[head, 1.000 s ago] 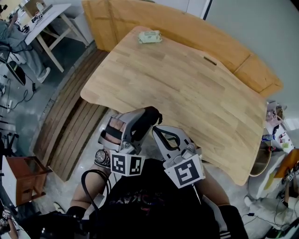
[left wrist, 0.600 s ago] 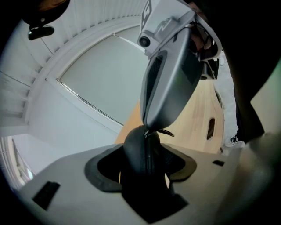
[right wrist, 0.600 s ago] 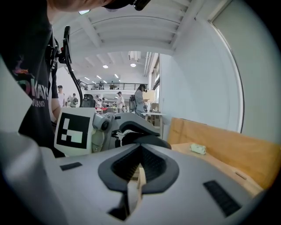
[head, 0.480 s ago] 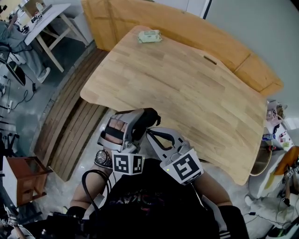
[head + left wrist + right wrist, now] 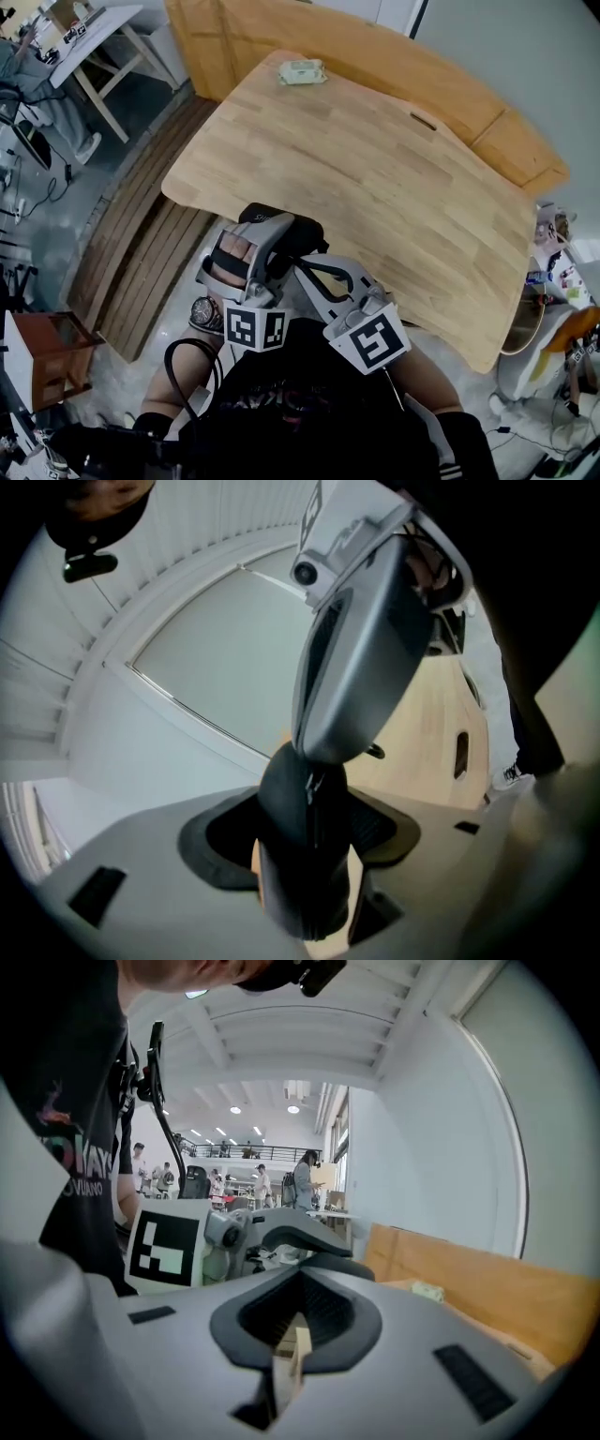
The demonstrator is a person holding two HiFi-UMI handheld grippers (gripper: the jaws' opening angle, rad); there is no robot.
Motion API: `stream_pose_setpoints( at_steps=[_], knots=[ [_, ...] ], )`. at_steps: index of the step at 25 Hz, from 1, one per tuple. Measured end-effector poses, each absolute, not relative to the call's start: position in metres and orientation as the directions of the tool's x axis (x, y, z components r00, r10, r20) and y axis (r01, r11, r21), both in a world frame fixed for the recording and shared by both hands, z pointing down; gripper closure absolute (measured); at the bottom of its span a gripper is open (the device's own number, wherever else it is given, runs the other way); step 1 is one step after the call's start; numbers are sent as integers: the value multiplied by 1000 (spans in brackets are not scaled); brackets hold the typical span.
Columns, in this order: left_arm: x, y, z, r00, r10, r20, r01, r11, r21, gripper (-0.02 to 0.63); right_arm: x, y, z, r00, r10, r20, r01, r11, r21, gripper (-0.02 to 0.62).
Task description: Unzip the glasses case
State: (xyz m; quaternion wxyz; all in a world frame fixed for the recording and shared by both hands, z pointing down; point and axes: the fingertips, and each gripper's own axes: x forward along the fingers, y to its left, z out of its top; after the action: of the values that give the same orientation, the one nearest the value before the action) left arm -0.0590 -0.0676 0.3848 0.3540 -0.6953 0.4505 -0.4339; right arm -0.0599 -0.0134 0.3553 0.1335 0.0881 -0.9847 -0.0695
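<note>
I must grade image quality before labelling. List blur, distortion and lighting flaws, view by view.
Head view: table sharp and evenly lit, wide lens bends lines near the edges. Left gripper view: glasses case in the left tool too near the lens, soft; corners black. Right gripper view: right tool soft up close, hall behind sharp, ceiling lamps small bright spots.

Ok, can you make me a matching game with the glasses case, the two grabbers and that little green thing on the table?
Things:
1. glasses case
2. left gripper
3. right gripper
4. small pale green thing

Colour, place or state:
A. jaws shut tight together
B. lies at the far edge of the wooden table
C. black, with a zip seam running along it
D. jaws set wide, clamped round the body of the case

Right pairs: 1-C, 2-D, 3-A, 4-B.
</note>
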Motion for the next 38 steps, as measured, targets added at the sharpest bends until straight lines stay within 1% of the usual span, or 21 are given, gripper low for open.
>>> stream_pose_setpoints(
  at_steps=[2,3,4,5,6,8,10,11,14,15,20,22,24,26,32,35,38],
  knots=[
    [-62,-64,380,234,-942,239,-296,-303,-906,339,-58,-20,332,-980,-183,79,-180,983,42,580],
    [-65,-62,377,245,-945,215,-288,-282,-915,329,-56,-21,322,-986,-167,14,-167,986,-28,580],
    [-66,-59,374,260,-947,190,-284,-263,-922,325,-53,-21,319,-991,-137,-7,-136,988,-80,580],
    [-66,-55,370,281,-945,166,-281,-247,-927,321,-48,-19,319,-995,-101,-3,-100,988,-121,580],
    [-65,-51,367,306,-941,145,-277,-234,-932,297,-44,-18,321,-998,-64,10,-65,985,-158,580],
    [-62,-44,362,358,-927,112,-266,-216,-939,291,-36,-15,323,-1000,9,20,4,975,-224,580],
    [-57,-39,358,405,-910,88,-273,-212,-939,285,-33,-14,317,-998,65,-15,66,958,-279,580],
    [-56,-36,355,428,-901,74,-299,-219,-929,283,-31,-13,313,-995,91,-36,97,950,-296,580],
    [-56,-30,343,496,-867,49,-429,-294,-854,235,-28,-11,306,-987,146,-69,161,939,-303,580],
    [-56,-29,341,512,-857,56,-457,-327,-827,232,-27,-12,305,-985,155,-71,169,939,-300,580],
    [-52,-30,340,600,-793,103,-546,-500,-673,229,-20,-8,298,-971,208,-120,235,922,-309,580],
    [-50,-30,342,615,-778,124,-548,-536,-643,229,-20,-7,296,-967,219,-130,249,920,-302,580],
    [-51,-33,347,589,-793,155,-529,-524,-668,241,-21,-9,297,-969,213,-126,242,923,-300,580],
    [-56,-38,349,545,-820,173,-538,-501,-678,324,-22,-13,300,-977,183,-109,208,931,-300,580],
    [-66,-57,362,371,-886,277,-561,-452,-694,336,-25,-39,316,-999,2,-42,13,958,-286,578],
    [-66,-61,366,350,-888,298,-580,-456,-675,337,-28,-44,322,-998,-49,-24,-42,966,-254,575],
    [-68,-62,370,331,-889,316,-591,-456,-666,337,-31,-45,328,-997,-72,-3,-70,971,-229,575]
  ],
)
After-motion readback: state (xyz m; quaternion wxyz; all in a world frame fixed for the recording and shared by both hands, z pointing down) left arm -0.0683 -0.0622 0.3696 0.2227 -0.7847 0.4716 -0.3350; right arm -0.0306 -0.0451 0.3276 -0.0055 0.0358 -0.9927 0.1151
